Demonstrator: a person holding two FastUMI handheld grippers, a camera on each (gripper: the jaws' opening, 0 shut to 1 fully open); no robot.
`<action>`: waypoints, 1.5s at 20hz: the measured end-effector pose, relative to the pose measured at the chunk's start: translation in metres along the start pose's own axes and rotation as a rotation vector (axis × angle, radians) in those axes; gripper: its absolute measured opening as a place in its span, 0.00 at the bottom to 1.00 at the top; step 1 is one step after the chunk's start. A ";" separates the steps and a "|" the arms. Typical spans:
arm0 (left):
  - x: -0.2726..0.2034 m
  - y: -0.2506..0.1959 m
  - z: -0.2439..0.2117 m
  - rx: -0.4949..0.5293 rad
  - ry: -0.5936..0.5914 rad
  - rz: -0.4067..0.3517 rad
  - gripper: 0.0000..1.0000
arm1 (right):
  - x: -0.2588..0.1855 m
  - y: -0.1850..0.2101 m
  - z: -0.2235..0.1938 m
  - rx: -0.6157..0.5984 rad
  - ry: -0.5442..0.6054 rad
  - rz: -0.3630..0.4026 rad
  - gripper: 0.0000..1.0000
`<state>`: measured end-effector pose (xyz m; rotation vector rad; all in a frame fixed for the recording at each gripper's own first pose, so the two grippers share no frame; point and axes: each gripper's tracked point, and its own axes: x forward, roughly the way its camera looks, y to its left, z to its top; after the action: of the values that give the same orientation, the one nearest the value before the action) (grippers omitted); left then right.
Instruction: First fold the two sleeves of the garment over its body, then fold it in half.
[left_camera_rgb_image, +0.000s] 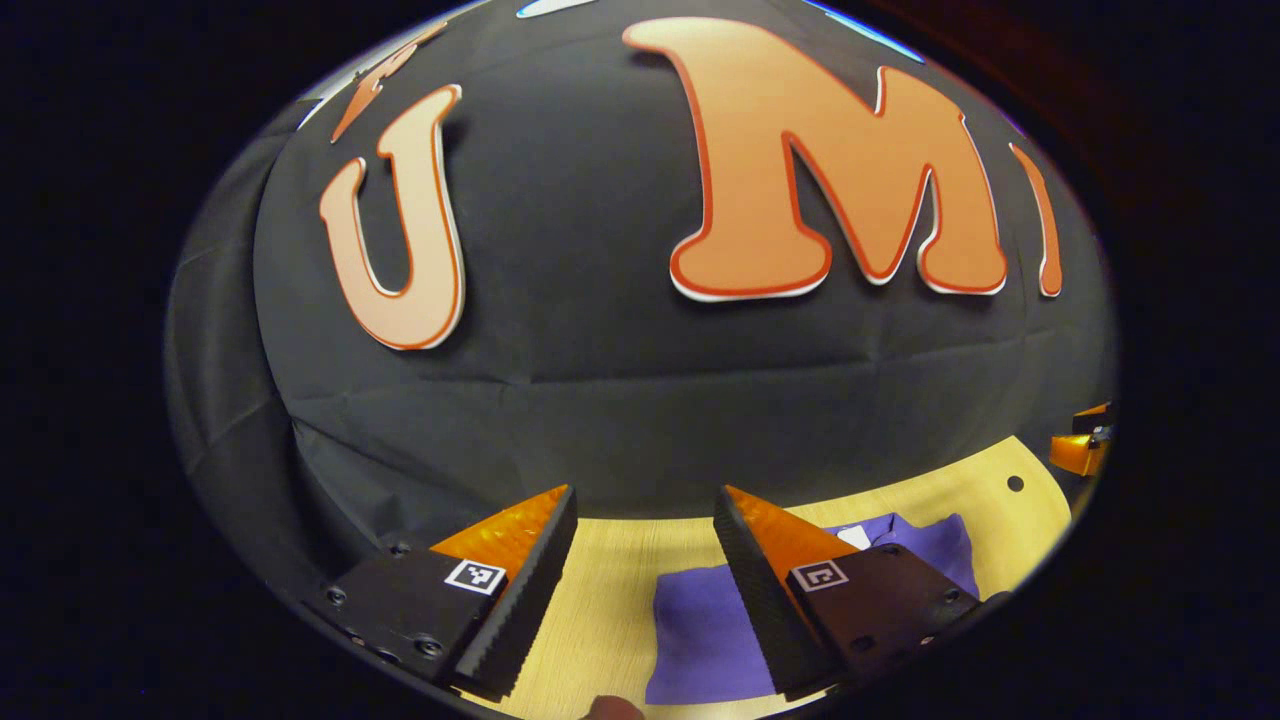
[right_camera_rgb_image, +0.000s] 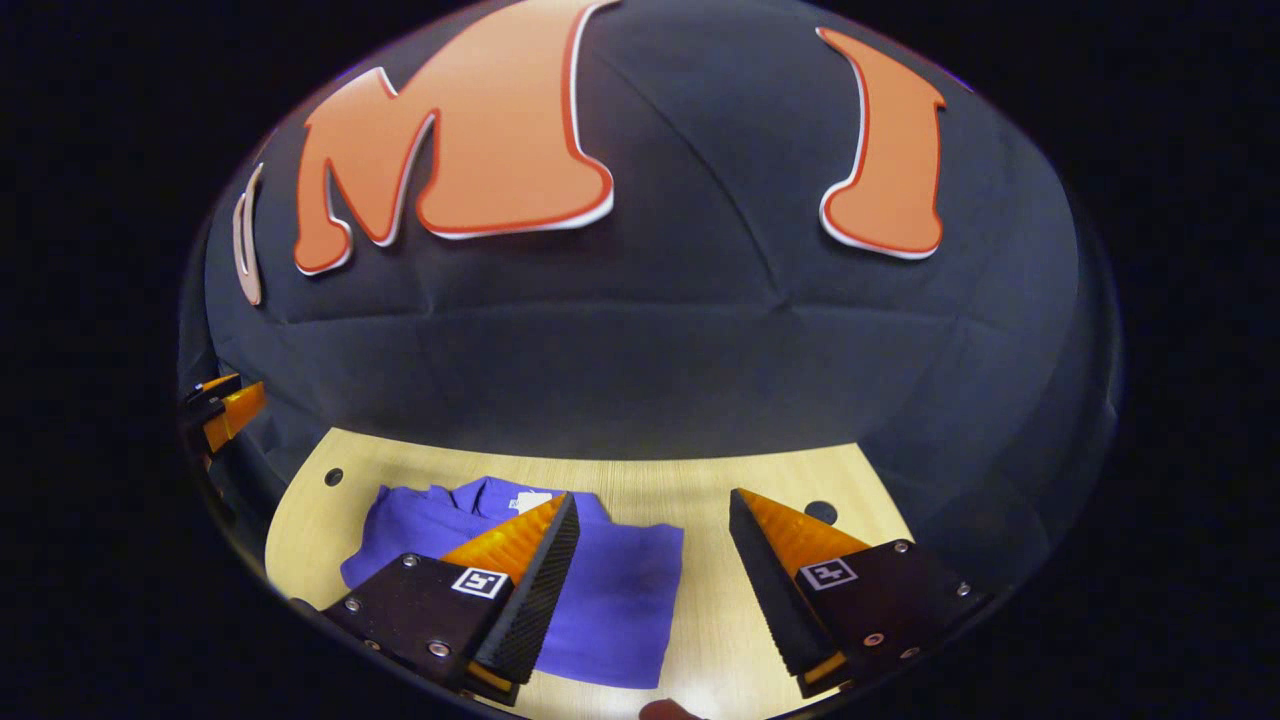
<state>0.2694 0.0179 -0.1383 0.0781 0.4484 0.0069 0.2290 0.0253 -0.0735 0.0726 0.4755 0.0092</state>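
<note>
Your purple garment (right_camera_rgb_image: 610, 590) lies flat on the light wooden desk (right_camera_rgb_image: 760, 475) in a compact, roughly squared bundle, its collar and white tag toward the far edge by the cloth wall; judging by that shape, the sleeves and the half fold look done or close to it. The main risk from here is disturbing that bundle: if you bring either tool down with its fingers spread and drag across the cloth, the top layer could slide and the fold would open, and a pinch that catches one layer alone would peel it back. In the left gripper view, your left tool (left_camera_rgb_image: 645, 575) is raised above the desk with its jaws parted and nothing between them, aimed toward the far wall, the garment (left_camera_rgb_image: 700, 630) below and under its right finger. In the right gripper view, your right tool (right_camera_rgb_image: 655, 580) is held likewise, jaws apart and empty, level and pointing at the far wall, with the garment under its left finger and bare desk under the other
</note>
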 end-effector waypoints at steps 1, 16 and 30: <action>-0.011 -0.003 0.005 -0.001 -0.019 -0.004 0.88 | -0.011 0.000 0.008 -0.012 -0.034 -0.009 0.92; -0.188 -0.025 0.090 -0.110 -0.347 -0.032 0.96 | -0.204 0.008 0.102 -0.010 -0.492 -0.014 0.93; -0.276 -0.036 0.075 -0.127 -0.492 -0.030 0.98 | -0.274 0.030 0.060 -0.029 -0.581 0.006 0.93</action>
<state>0.0526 -0.0301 0.0463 -0.0526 -0.0430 -0.0133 0.0132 0.0442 0.1066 0.0453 -0.1058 0.0004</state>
